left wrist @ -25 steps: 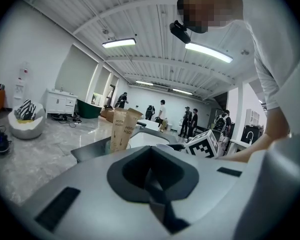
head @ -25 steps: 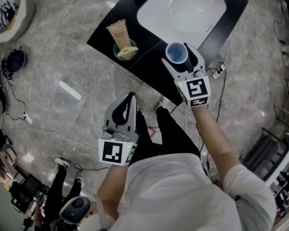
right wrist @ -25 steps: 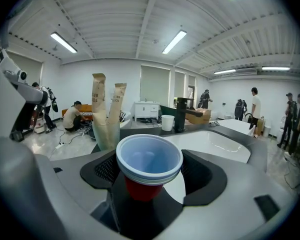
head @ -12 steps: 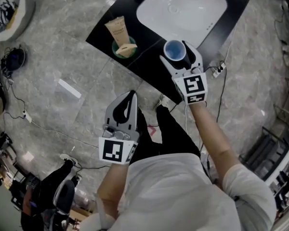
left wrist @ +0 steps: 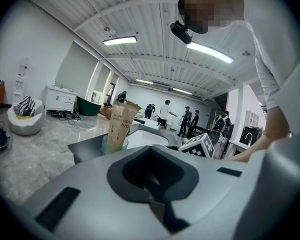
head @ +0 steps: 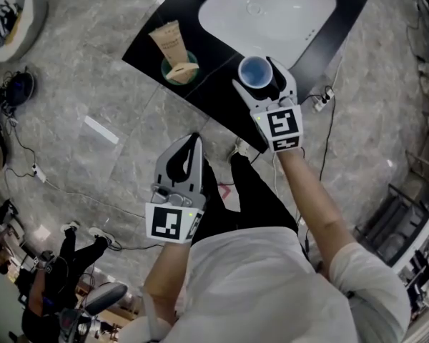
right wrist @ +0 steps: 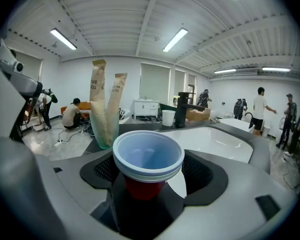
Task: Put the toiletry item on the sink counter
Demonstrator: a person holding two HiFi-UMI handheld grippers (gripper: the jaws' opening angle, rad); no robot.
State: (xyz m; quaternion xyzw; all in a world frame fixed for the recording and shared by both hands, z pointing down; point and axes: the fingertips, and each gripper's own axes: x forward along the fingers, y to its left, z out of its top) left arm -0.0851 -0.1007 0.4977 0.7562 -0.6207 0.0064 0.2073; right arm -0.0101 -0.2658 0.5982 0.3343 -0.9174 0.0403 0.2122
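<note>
My right gripper is shut on a stack of cups, pale blue inside and red below the rim. It holds them upright over the front edge of the black sink counter, beside the white basin. In the right gripper view the cup stack sits between the jaws, with the basin just behind. My left gripper is shut with nothing in it, low over the floor near my body; in the left gripper view its jaws meet at the left gripper's tip.
A green glass holding beige tubes stands on the counter's left part, and shows as the green glass in the right gripper view. A black faucet and a white cup stand behind the basin. Cables and a power strip lie on the floor to the right.
My right gripper has carried the cup stack slightly up and left, further over the counter edge. The left gripper has stayed where it was.
</note>
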